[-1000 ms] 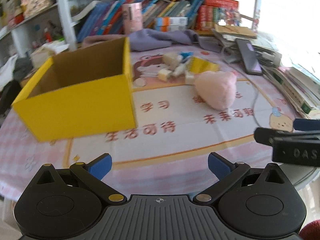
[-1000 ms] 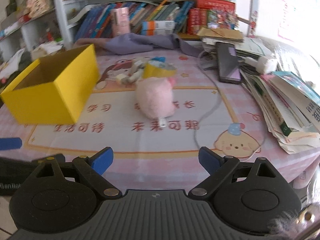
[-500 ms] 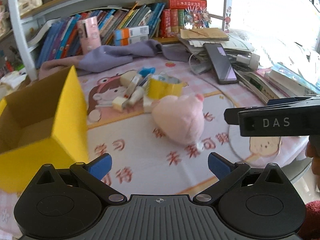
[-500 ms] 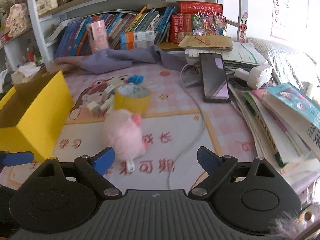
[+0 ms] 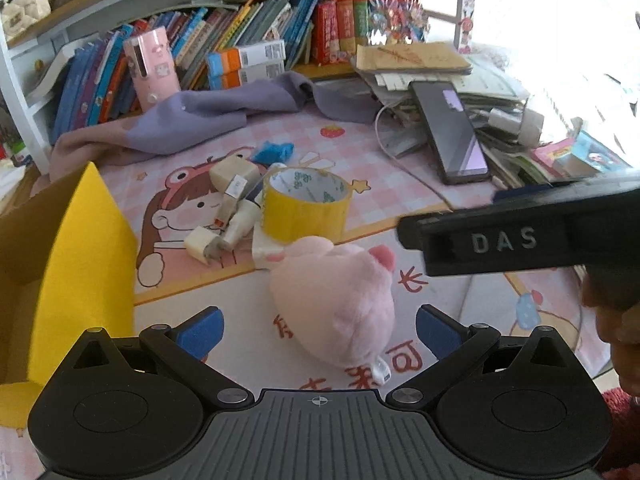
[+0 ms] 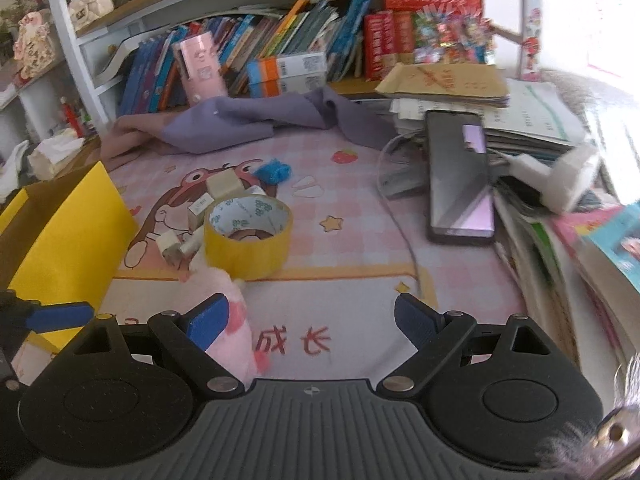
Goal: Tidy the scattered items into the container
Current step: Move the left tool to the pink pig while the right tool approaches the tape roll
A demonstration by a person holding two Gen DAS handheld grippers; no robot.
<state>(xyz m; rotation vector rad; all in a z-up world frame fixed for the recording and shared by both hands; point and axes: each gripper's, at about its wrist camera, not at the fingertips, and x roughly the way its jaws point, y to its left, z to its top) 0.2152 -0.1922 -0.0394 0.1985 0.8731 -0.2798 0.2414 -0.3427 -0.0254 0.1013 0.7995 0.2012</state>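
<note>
A pink plush toy (image 5: 336, 300) lies on the pink mat, and my left gripper (image 5: 319, 330) stands open with the toy's near end between its blue fingertips, pads not pressing on it. Behind the toy stand a yellow tape roll (image 5: 306, 204), several small white plugs (image 5: 228, 208) and a blue scrap (image 5: 274, 152). The open yellow box (image 5: 80, 260) is at the left edge. My right gripper (image 6: 312, 320) is open over bare mat, with the plush (image 6: 236, 320) beside its left finger and the tape roll (image 6: 248, 236) just ahead. Its black body (image 5: 500, 240) crosses the right of the left wrist view.
A dark phone (image 6: 458, 176) rests on a pile of papers and books (image 6: 560, 240) along the right side, and a white cable (image 6: 404, 236) runs across the mat. A purple cloth (image 6: 248, 124) lies at the back below the bookshelf (image 6: 280, 52).
Both grippers moved in towards the pile of items. The box slid to the left edge of both views. The plush now lies between the left fingers and beside the right gripper's left finger.
</note>
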